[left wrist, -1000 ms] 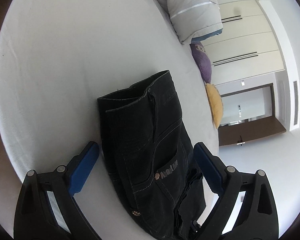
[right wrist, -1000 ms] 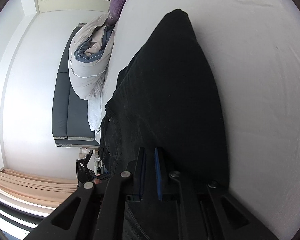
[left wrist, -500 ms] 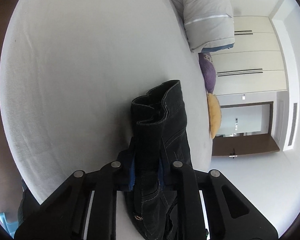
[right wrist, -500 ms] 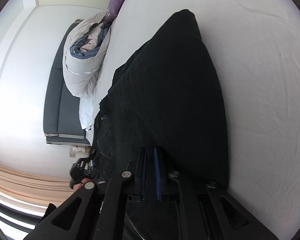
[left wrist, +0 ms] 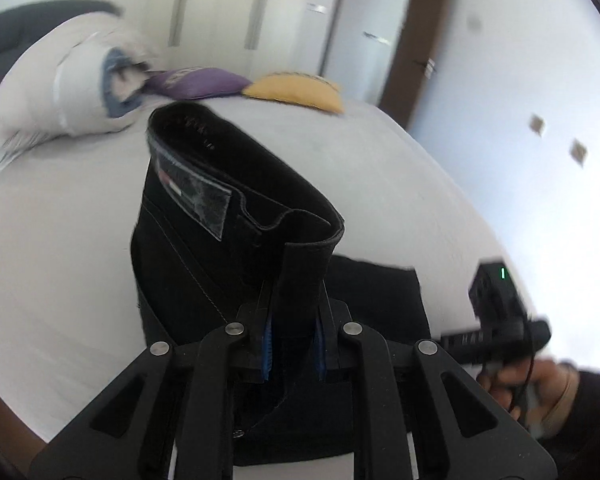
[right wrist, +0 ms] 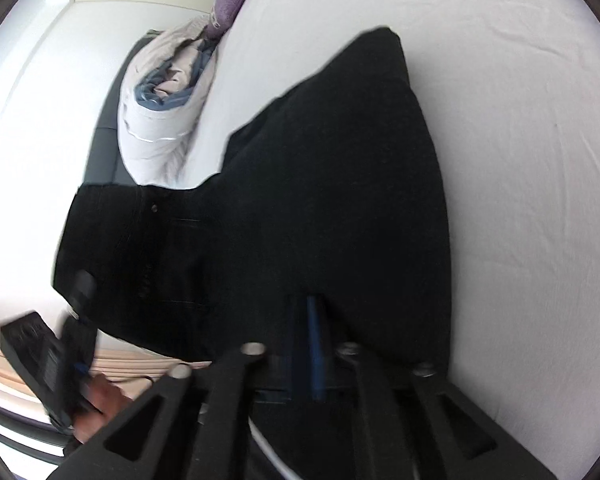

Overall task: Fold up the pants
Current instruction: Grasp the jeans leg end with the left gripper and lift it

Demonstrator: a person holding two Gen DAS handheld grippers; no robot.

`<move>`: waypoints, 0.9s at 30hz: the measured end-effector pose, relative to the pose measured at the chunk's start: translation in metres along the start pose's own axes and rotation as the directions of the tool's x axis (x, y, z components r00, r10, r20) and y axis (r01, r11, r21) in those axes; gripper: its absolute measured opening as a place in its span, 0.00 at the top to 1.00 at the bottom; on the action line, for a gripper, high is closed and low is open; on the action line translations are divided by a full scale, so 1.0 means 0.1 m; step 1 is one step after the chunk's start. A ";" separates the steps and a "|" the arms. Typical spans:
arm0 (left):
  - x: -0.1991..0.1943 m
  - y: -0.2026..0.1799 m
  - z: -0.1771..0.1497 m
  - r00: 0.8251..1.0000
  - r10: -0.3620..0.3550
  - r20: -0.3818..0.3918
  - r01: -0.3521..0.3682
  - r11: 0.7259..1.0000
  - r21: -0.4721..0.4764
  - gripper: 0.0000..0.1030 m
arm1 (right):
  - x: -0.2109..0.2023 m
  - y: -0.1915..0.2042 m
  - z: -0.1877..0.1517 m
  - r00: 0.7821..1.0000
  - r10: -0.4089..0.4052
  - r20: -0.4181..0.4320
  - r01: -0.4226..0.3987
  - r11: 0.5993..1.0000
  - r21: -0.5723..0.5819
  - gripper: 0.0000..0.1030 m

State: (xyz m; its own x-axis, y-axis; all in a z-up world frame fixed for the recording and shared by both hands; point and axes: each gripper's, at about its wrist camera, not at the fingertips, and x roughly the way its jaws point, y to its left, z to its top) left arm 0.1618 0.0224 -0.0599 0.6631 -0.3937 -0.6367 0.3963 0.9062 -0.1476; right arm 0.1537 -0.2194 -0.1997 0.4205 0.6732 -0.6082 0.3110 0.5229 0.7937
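Your left gripper (left wrist: pixel 293 344) is clamped on the waistband of the black pants (left wrist: pixel 236 240); the fabric stands up directly ahead of the jaws, lifted off the white bed (left wrist: pixel 60 240). Your right gripper (right wrist: pixel 320 344) is also closed on the pants (right wrist: pixel 340 184), and the cloth spreads forward from its jaws, lying on the bed (right wrist: pixel 520 160). A rolled duvet (left wrist: pixel 64 92), a purple cushion (left wrist: pixel 200 82) and a yellow cushion (left wrist: pixel 300 90) lie well beyond the left jaws

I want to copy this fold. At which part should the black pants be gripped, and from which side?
Grip the black pants at the waistband edge, coming from the near bed side, as the left gripper does: that thick doubled band stands stiff between shut jaws.
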 end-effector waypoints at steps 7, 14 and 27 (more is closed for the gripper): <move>0.49 -1.00 -0.76 0.986 0.094 -0.135 -0.042 0.938 0.345 0.87 | -0.30 0.10 0.00 0.987 0.149 0.056 -0.148 0.989 -0.017 0.12; 0.62 -1.30 -0.98 0.966 0.251 -0.063 -0.187 0.845 0.501 0.87 | -0.21 0.15 0.05 0.995 0.092 0.042 -0.092 0.996 -0.006 0.12; 0.43 -1.66 -1.60 0.934 0.332 0.130 -0.311 0.577 0.755 0.86 | 0.16 0.39 0.40 0.994 -0.073 -0.080 0.067 0.994 -0.081 0.74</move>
State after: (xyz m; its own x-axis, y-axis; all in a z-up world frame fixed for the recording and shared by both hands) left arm 0.0228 -0.1204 -0.1838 0.8339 -0.0869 -0.5451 0.5023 0.5288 0.6841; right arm 0.2064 -0.2087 -0.1784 0.3272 0.6725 -0.6638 0.2686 0.6073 0.7477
